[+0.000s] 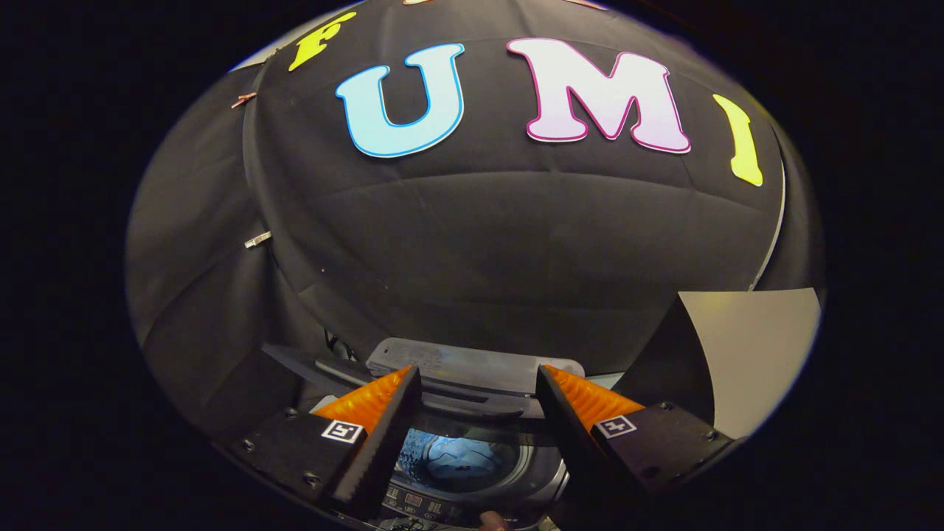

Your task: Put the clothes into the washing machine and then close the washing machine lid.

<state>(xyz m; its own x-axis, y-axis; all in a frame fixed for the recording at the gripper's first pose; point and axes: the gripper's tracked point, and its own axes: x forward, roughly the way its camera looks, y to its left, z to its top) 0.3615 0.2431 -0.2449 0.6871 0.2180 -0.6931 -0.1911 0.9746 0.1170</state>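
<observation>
Your gripper (478, 398) sits nearest, fingers spread wide with nothing between them. Just below and between them you see the washing machine (472, 472), its lid (472, 365) raised at the back. A bluish garment (461, 457) lies down in the drum. Black booth cloth (479, 243) hangs beyond.

The scene was dim, the wall cloth evenly lit. Bluish glare shone in the drum (461, 457). Fisheye bending curved everything, and the outer parts blurred slightly.
</observation>
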